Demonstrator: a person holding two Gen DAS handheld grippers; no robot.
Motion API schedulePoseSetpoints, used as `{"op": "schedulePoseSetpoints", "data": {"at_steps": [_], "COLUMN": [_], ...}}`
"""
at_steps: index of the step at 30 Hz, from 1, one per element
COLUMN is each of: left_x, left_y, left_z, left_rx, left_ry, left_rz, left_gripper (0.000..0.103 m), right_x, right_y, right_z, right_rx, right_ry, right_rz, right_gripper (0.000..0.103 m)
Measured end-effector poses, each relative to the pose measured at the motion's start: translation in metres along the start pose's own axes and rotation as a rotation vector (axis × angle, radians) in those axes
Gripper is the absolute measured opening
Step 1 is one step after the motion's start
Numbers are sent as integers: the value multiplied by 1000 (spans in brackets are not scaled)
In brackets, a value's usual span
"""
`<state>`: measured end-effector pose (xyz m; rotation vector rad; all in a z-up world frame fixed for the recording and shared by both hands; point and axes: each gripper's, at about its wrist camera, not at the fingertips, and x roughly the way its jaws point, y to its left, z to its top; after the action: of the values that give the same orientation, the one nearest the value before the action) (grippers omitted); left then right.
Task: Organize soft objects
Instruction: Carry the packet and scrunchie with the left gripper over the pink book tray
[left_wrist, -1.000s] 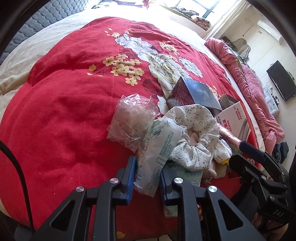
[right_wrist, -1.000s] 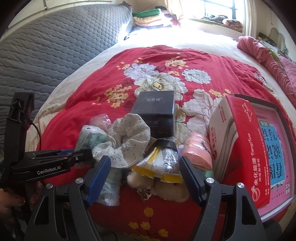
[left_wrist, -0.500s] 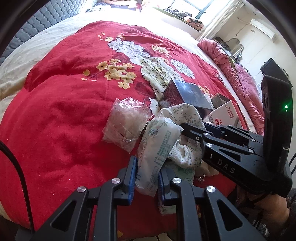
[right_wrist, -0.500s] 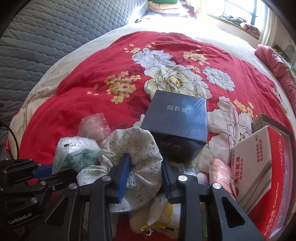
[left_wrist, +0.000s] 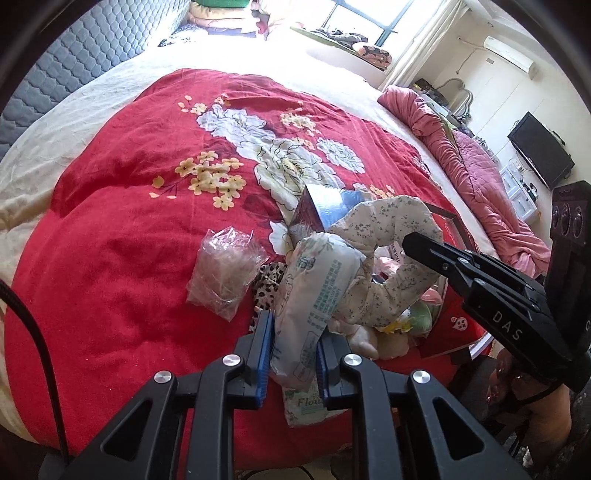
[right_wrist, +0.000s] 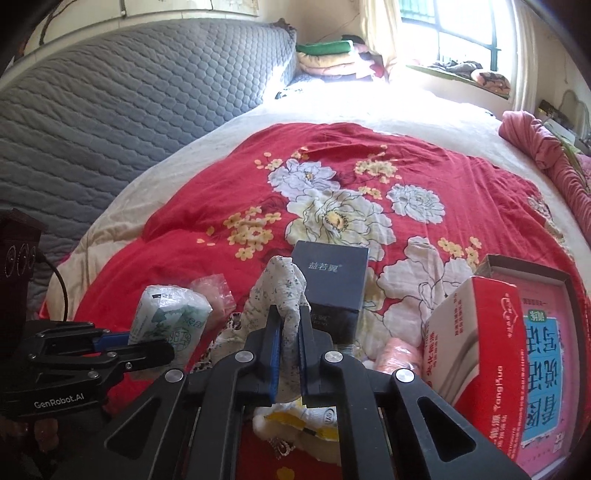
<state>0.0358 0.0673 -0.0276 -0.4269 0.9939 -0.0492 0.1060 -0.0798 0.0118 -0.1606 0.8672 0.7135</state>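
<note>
Left wrist view: the left gripper (left_wrist: 291, 356), at the bottom centre, stays clamped on the white tissue pack (left_wrist: 314, 291), which now stands lifted clear of the red quilt (left_wrist: 110, 266). The right gripper (left_wrist: 413, 242) has come in from the right edge, and the floral scrunchie (left_wrist: 388, 258) has risen with it, arching over the pile at centre right. A clear plastic bag (left_wrist: 225, 271) lies just left of the pack. That suggests two soft things are being pulled out of the pile at once, ready for sorting. The left gripper points steeply down at the bed.

Right wrist view: the right gripper (right_wrist: 288, 328), bottom centre, has just closed from wide to narrow and now pinches a fold of the scrunchie (right_wrist: 284, 291), drawn up in front of the dark box (right_wrist: 332, 284). The red carton (right_wrist: 487, 350) sits at right; the tissue pack (right_wrist: 166, 317) hangs at lower left in the left gripper (right_wrist: 147, 341).
</note>
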Motion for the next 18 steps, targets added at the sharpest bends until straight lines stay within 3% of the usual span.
{"op": "schedulePoseSetpoints", "data": {"at_steps": [9, 18], "left_x": [-18, -19], "left_y": [-43, -113], "left_z": [17, 29], "left_rx": [70, 180], "left_ry": [-47, -58], "left_rz": [-10, -57], "left_gripper": [21, 21], "right_x": [-62, -117], "right_y": [-23, -62], "right_z": [3, -7], "right_rx": [35, 96], "right_ry": [-109, -194], "right_rz": [-16, -72], "right_gripper": [7, 6]}}
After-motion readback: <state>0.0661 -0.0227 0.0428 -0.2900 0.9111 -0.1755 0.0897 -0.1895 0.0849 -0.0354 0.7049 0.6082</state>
